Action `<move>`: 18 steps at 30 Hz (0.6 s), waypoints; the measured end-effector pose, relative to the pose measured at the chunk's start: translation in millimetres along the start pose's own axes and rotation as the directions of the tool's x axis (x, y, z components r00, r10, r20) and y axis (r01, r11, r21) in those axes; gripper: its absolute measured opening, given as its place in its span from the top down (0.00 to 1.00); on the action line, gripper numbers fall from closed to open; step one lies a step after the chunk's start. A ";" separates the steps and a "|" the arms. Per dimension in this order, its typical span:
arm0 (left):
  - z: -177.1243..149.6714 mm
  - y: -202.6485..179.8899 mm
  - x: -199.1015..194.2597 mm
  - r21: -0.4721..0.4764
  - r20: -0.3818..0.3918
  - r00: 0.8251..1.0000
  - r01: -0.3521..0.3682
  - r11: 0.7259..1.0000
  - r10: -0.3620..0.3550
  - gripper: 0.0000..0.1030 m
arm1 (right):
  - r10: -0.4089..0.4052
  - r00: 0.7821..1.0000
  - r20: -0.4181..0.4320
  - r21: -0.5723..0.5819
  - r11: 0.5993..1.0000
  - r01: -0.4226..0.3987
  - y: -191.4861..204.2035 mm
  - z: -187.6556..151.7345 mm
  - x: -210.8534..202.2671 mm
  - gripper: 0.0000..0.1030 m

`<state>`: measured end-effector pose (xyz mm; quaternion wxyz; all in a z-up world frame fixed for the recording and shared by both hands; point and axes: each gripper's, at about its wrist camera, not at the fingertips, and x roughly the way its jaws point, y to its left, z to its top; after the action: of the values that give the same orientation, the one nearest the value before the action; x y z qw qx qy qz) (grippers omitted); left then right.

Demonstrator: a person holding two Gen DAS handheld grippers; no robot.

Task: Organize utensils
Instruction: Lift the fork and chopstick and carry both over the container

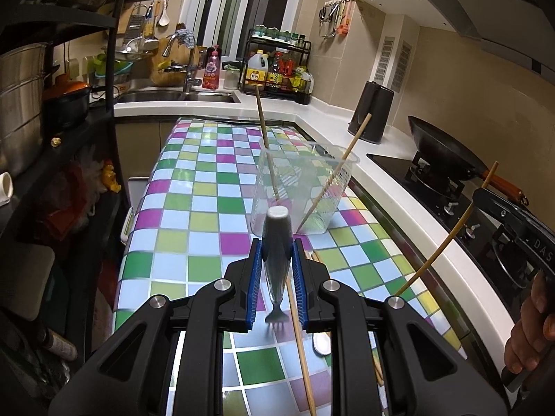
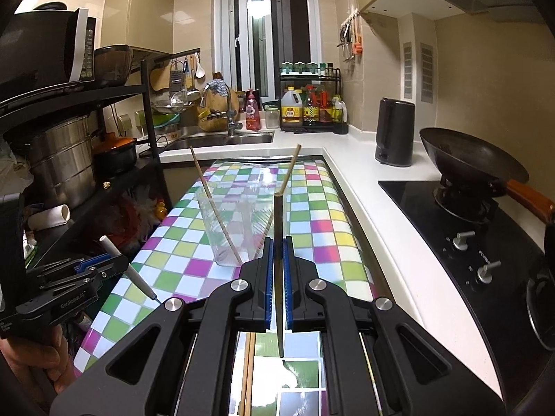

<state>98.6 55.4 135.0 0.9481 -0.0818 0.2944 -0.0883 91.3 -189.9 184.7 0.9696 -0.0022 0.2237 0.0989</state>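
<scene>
My left gripper [image 1: 277,242] is shut on a grey fork [image 1: 276,228], with the white handle end pointing away and the tines toward the camera. It hangs above the checkered tablecloth [image 1: 194,208], just short of a clear plastic container [image 1: 312,187] holding two bamboo chopsticks [image 1: 267,145]. My right gripper [image 2: 277,242] is shut on a single chopstick [image 2: 278,215], which stands nearly upright in front of the same container [image 2: 239,222]. In the left wrist view that chopstick [image 1: 447,239] slants up at the right. The left gripper [image 2: 100,267] and the fork [image 2: 138,277] appear at the lower left of the right wrist view.
More chopsticks [image 1: 298,329] and a spoon [image 1: 322,343] lie on the cloth under the grippers. A white counter with a stove [image 2: 468,228], a wok [image 2: 471,163] and a dark kettle [image 2: 395,131] runs along the right. A black shelf rack with pots [image 1: 20,104] stands left, and the sink [image 2: 222,138] behind.
</scene>
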 end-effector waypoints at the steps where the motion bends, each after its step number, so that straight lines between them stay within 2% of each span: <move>1: 4.1 -0.6 -0.2 0.003 -0.002 1.000 -0.003 1.000 0.003 0.83 | 0.004 1.000 0.004 -0.001 1.000 -0.004 0.3 4.1 1.2 0.94; 6: 31.0 -0.6 -1.1 -0.011 -0.028 1.000 0.015 1.000 -0.015 0.83 | 0.030 1.000 0.008 0.005 1.000 -0.030 -1.3 24.2 11.5 0.94; 11: 60.9 -0.3 -4.4 -0.025 -0.022 0.999 0.042 0.999 -0.042 0.83 | 0.066 0.998 0.021 0.012 0.998 -0.066 -2.0 47.9 17.9 0.94; 18: 118.1 -7.8 -8.3 -0.016 0.042 0.994 0.098 0.995 -0.098 0.83 | 0.116 0.986 0.117 0.003 0.993 -0.117 2.0 104.6 16.2 0.94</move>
<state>158.6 61.8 237.1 0.9478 -0.1063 0.2710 -0.1304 150.5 -179.7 271.8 0.9736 0.0214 0.1668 0.1543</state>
